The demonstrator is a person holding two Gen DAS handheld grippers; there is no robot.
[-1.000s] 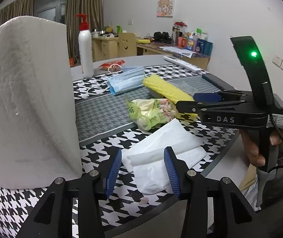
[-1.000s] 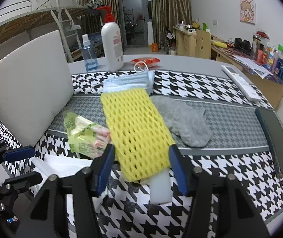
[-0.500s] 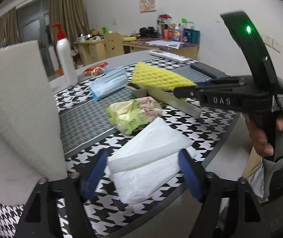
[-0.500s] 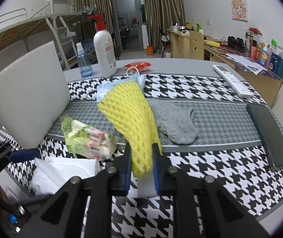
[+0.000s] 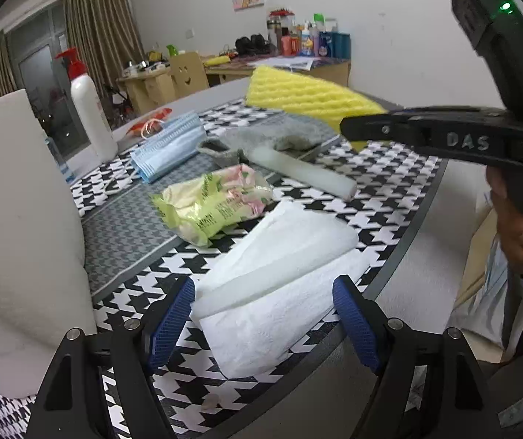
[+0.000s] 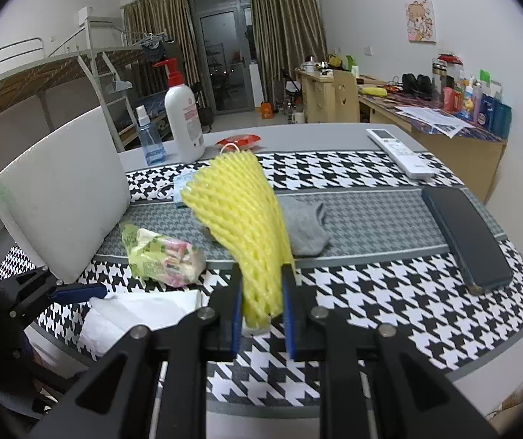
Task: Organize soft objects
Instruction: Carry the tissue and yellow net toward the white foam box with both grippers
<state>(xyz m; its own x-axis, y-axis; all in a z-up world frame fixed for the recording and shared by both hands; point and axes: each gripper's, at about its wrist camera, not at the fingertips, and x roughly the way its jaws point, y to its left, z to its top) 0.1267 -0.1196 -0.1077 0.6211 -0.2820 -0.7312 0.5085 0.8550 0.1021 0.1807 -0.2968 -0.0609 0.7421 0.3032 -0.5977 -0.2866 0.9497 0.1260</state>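
- The right claw (image 6: 261, 303) is pinching the near end of the yellow foam net sleeve (image 6: 239, 216). Its jaws have just been closing and now squeeze the mesh narrow, so the soft sleeve stands up off the surface (image 6: 371, 285) and fans out above the grip.
- The left claw (image 5: 263, 320) is spread wide, having just been opening. Its blue pads (image 5: 171, 320) straddle the white folded tissues (image 5: 279, 278) without pressing them, likely lined up for a pick.
- A white foam strip (image 5: 305, 172) lies bare on the houndstooth cloth beside the grey sock (image 6: 305, 226), just behind the raised sleeve.
- The green tissue pack (image 5: 213, 205) and blue face masks (image 5: 170, 150) lie loose on the cloth, apparently not yet sorted.
- A white foam block (image 5: 19, 237) stands upright at the left edge.
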